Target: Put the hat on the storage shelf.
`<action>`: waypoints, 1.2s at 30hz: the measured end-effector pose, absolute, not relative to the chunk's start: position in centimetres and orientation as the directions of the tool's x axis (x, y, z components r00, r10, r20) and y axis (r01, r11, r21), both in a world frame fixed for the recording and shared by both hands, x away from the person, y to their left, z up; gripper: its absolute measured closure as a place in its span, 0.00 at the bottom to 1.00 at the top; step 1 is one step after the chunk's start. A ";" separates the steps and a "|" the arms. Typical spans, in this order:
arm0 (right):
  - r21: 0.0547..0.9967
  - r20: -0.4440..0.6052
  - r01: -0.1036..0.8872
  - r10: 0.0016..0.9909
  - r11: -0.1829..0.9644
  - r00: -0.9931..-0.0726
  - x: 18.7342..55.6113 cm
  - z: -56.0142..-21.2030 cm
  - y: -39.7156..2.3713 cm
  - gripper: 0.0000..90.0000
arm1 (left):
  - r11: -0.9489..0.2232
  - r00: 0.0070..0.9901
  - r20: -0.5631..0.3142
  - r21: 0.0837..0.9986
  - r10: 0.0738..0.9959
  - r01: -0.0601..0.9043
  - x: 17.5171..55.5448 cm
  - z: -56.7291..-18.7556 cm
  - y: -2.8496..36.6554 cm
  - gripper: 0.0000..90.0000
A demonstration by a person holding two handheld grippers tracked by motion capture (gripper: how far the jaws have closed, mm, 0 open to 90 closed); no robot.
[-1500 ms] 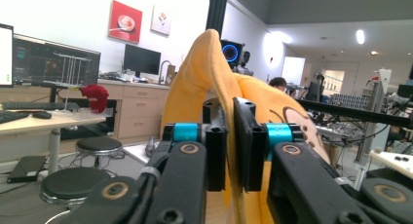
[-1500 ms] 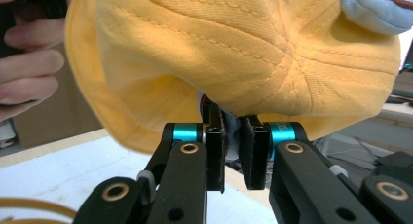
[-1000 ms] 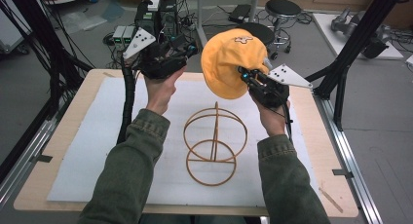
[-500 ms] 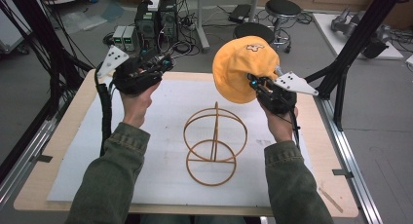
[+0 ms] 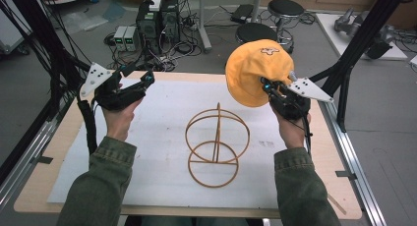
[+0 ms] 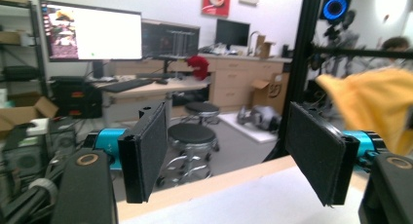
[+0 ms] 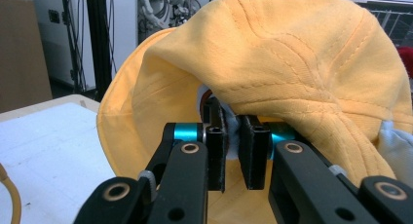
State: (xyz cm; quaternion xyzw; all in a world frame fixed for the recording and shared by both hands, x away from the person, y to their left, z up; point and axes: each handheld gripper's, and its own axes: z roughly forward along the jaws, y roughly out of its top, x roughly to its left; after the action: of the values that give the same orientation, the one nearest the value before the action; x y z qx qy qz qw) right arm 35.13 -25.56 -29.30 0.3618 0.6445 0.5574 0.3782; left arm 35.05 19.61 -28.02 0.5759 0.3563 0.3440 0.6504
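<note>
**Yellow cap held aloft at the right, wire stand bare below**

The wooden wire stand (image 5: 216, 143), two rings joined on an upright post, sits on the white sheet (image 5: 162, 113) that covers the table (image 5: 339, 186); nothing hangs on it or rests inside its rings.

The yellow cap (image 5: 256, 71) is up in the air over the far right part of the table, well apart from the stand. It is soft cloth, orange-yellow, with raised stitched seams across the crown and a small pale emblem on top. In the right gripper view the cap (image 7: 292, 63) sags and folds over the jaws, its hollow underside turned toward the camera, and a bit of white lining shows at the pinch.

The right gripper (image 5: 269, 88) has its jaws nearly together, clamped on a fold of the cap's edge (image 7: 233, 136).

The left gripper (image 5: 140, 78) hovers over the far left of the table. Its jaws have just been opening and stand wide apart with nothing between them (image 6: 229, 156).
</note>
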 end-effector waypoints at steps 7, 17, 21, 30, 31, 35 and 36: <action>0.993 -0.092 0.019 0.885 0.113 -0.456 34.0 -28.7 -26.5 0.92 | 0.038 0.452 -0.028 0.999 0.892 -0.014 33.9 -29.7 21.3 0.34; 0.994 -0.109 -0.032 0.868 0.106 -0.484 32.2 -27.4 -27.3 0.92 | 0.005 0.403 -0.012 1.000 0.915 0.020 32.4 -32.0 23.2 0.31; 0.994 -0.113 -0.051 0.853 0.101 -0.510 31.2 -26.5 -27.6 0.92 | -0.005 0.386 -0.008 0.999 0.923 0.035 31.9 -32.9 23.9 0.30; 0.992 -0.122 -0.056 0.799 0.110 -0.588 29.7 -25.3 -28.2 0.92 | -0.028 0.347 0.005 0.998 0.938 0.062 31.0 -35.2 25.0 0.26; 0.991 -0.131 -0.063 0.784 0.117 -0.607 29.6 -25.3 -28.4 0.92 | -0.026 0.336 0.000 0.997 0.942 0.072 30.9 -35.7 25.3 0.26; 0.992 -0.123 -0.060 0.770 0.110 -0.625 29.3 -25.3 -28.5 0.92 | -0.022 0.326 -0.005 0.997 0.945 0.079 30.6 -36.2 25.7 0.25; 0.993 -0.117 -0.054 0.764 0.107 -0.635 28.9 -25.4 -28.4 0.91 | -0.021 0.322 -0.007 0.996 0.947 0.082 30.6 -36.3 25.9 0.25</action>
State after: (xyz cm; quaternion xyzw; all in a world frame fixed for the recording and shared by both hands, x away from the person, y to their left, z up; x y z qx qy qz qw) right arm 28.95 -28.42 -25.37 0.2670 0.6650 0.6125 0.3337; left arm 30.57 25.86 -36.30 0.5972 0.4306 0.3920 0.5516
